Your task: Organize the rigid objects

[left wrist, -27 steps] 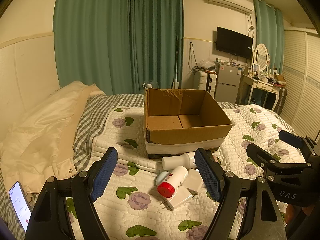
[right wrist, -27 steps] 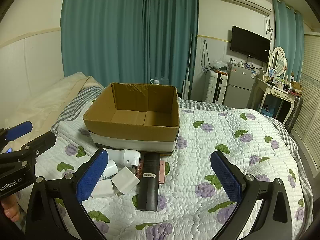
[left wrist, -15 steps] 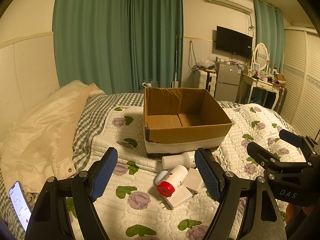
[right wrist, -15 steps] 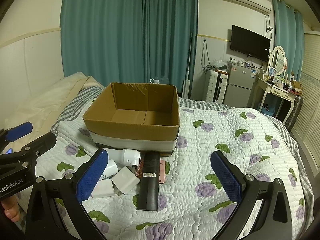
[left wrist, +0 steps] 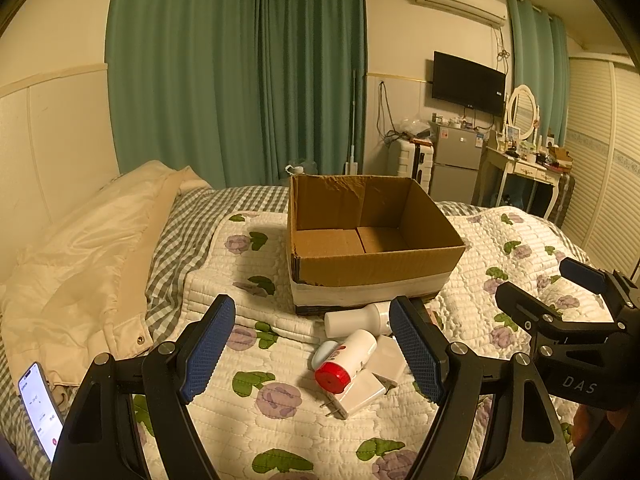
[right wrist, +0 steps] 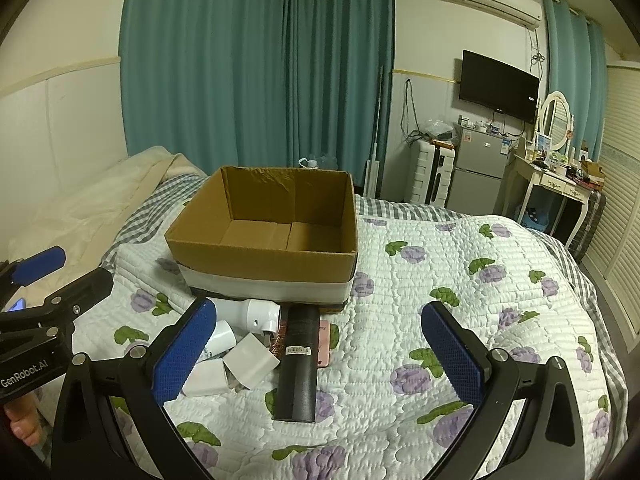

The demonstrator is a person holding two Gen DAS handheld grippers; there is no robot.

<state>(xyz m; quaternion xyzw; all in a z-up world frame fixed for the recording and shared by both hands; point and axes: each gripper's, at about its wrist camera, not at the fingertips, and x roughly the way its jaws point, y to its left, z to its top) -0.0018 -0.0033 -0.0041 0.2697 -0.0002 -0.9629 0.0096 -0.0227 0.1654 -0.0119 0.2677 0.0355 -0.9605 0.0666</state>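
Observation:
An empty open cardboard box (left wrist: 372, 236) (right wrist: 268, 236) sits on the quilted bed. In front of it lies a small pile: a white bottle with a red cap (left wrist: 346, 360), a white bottle on its side (left wrist: 356, 318) (right wrist: 248, 314), white chargers (left wrist: 360, 394) (right wrist: 250, 364), a black cylinder (right wrist: 298, 364) and a pink flat item (right wrist: 324, 342). My left gripper (left wrist: 312, 350) is open and empty, held above the bed just short of the pile. My right gripper (right wrist: 320, 354) is open and empty, with the black cylinder between its fingers in view.
A cream duvet (left wrist: 80, 272) lies at the left of the bed. A lit phone (left wrist: 38, 408) lies at the near left. Green curtains (left wrist: 240, 72), a fridge (left wrist: 456, 164) and a dressing table (left wrist: 524, 168) stand beyond the bed.

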